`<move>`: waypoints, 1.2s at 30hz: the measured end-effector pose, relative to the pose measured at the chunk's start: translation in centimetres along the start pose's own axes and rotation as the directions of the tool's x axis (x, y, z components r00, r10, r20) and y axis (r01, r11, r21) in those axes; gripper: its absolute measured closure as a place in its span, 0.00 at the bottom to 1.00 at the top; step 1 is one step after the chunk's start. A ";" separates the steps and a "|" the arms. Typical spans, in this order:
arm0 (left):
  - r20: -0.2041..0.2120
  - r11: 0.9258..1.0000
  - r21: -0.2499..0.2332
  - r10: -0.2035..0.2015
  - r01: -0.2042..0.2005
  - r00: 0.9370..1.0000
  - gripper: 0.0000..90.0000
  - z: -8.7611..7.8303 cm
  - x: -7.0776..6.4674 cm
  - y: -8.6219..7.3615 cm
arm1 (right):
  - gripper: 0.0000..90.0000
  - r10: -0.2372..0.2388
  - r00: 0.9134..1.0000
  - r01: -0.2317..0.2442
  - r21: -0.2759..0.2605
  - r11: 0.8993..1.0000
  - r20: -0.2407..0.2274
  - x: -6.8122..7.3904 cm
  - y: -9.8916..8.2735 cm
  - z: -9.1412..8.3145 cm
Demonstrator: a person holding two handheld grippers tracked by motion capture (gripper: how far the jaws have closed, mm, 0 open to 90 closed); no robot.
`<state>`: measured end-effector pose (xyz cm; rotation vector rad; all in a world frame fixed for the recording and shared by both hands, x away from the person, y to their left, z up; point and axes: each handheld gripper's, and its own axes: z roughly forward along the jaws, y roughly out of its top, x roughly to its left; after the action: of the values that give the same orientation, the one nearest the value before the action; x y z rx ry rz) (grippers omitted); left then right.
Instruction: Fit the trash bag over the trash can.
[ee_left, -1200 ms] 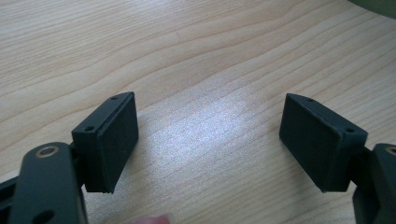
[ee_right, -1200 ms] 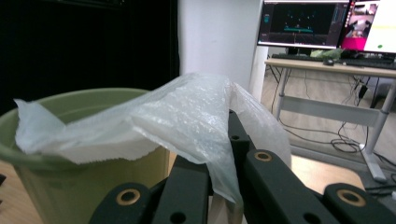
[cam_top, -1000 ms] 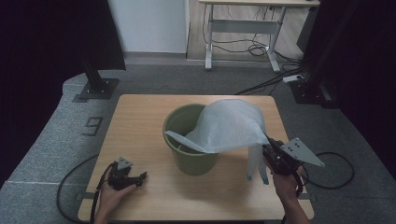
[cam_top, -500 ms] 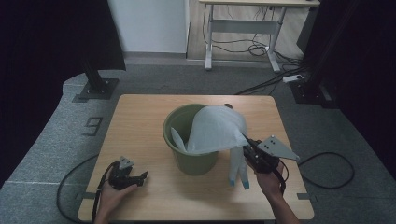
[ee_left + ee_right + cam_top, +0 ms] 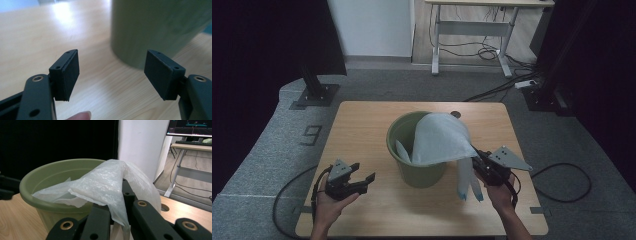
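- My right fingers [image 5: 478, 159] are clamped on the bag [image 5: 439, 139], at the near right of the bin [image 5: 414, 167].
- The bag drapes over the bin's right rim; 2 tails hang outside.
- My left fingers [image 5: 362, 178], wide apart and holding nothing, have just been closing a little, near left of the bin on the counter [image 5: 362, 125].
- The bag looks thin, limp, slippery and easily torn; I'd pinch its free edge by the left rim.
- The bin looks light; it may slide.

Up top, the high view looks forward and down over the whole table [image 5: 362, 125]. The left gripper view sits low, close against the green bucket [image 5: 160, 27]. The right gripper view looks level across its rim, so all three share that bucket.
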<state>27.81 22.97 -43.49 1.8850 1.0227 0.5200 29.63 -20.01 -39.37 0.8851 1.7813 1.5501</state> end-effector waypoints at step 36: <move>0.200 0.990 -0.060 0.138 -0.128 0.970 0.28 3.6 -8.2 8.5 | 0.94 -0.041 0.998 0.043 0.038 0.998 -0.054 1.6 2.8 1.9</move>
<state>29.36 12.24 -37.57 1.9293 0.7474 0.4135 30.44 -17.40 -36.90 0.8266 1.8619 1.5303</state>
